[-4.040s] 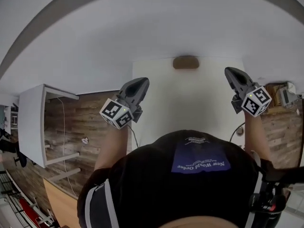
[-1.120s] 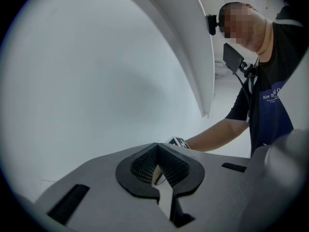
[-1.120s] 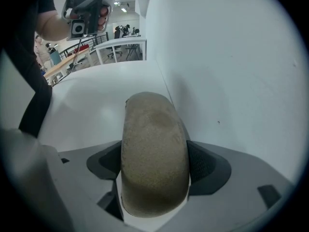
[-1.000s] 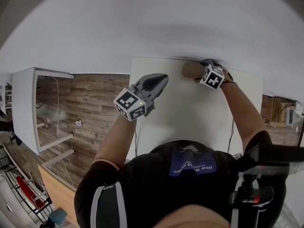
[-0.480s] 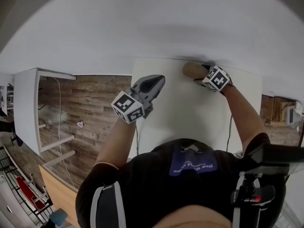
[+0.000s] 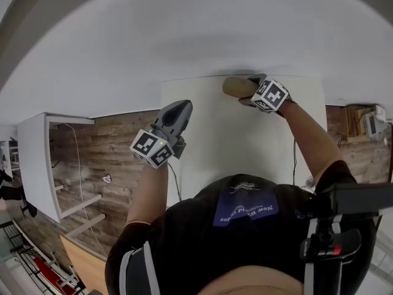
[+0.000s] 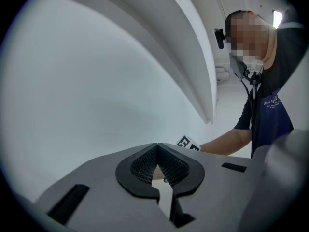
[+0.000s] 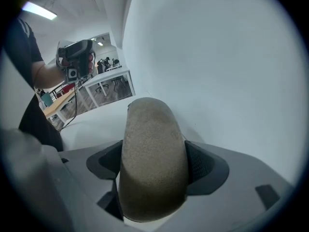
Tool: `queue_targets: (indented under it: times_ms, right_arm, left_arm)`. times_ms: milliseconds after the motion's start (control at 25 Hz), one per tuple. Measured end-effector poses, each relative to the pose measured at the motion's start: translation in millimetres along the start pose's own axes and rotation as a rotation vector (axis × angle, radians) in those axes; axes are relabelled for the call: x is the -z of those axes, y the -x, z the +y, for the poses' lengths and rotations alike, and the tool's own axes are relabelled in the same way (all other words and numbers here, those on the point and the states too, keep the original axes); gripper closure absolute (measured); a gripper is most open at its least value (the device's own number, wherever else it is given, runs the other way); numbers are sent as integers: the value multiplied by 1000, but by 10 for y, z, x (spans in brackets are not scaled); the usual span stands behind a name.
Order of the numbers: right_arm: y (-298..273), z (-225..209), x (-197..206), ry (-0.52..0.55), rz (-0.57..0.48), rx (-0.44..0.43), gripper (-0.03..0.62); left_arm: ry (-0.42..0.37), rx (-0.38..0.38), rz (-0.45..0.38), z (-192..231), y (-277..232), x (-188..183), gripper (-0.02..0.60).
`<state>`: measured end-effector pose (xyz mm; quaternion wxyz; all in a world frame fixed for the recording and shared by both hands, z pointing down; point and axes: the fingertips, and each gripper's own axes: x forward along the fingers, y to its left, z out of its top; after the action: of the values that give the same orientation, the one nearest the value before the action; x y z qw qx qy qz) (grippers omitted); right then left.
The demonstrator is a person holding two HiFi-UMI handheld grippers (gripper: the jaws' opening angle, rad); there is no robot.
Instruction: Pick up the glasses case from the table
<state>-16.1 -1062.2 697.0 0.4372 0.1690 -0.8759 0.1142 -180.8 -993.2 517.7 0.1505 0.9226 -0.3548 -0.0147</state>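
Head view: white table [image 6: 245,146] butts against a plain white wall [image 6: 184,35]; wood-plank floor [image 6: 104,146] to its left, with a white shelf unit [image 6: 37,158] standing on it. The brown case [image 6: 233,86] lies at the table's far edge, close to the wall. The right gripper [image 6: 250,90] is at the case's right end, arm stretched across the table. The left gripper [image 6: 180,108] hangs over the table's left edge, well apart from the case.

Left gripper view: jaws together, tips meeting, nothing between them; only a narrow slit shows lower down. White wall fills most of the frame; the right arm [image 7: 227,141] and its marker cube [image 7: 188,142] show past the jaws.

Right gripper view: the case [image 8: 152,168] sits between the jaws, long axis pointing away from the camera; a dark pad [image 8: 200,163] presses each flank, so the grip is closed on it. White tabletop [image 8: 96,124] lies to its left, wall to the right and above. Whether the case is clear of the surface, cannot tell. Far left: an open room with desks [image 8: 108,88] and ceiling lights.
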Motion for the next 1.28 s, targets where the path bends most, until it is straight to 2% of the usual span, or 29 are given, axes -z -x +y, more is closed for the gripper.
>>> queue_targets:
  times_ms: [440,680,1280]
  right_arm:
    - [927,413,-331,-22,-100,44,244]
    - [1554,816,-488,-43,-182,78,244]
    - [2672,1440,-714,-7,-321,142,244]
  left_arm:
    - [-24,-25,-61,-583,387,-481,584]
    - [-43,-27,-93,-1001,726,-668,584]
    - [-100,-22,-135,-1741,1130,-1102,584]
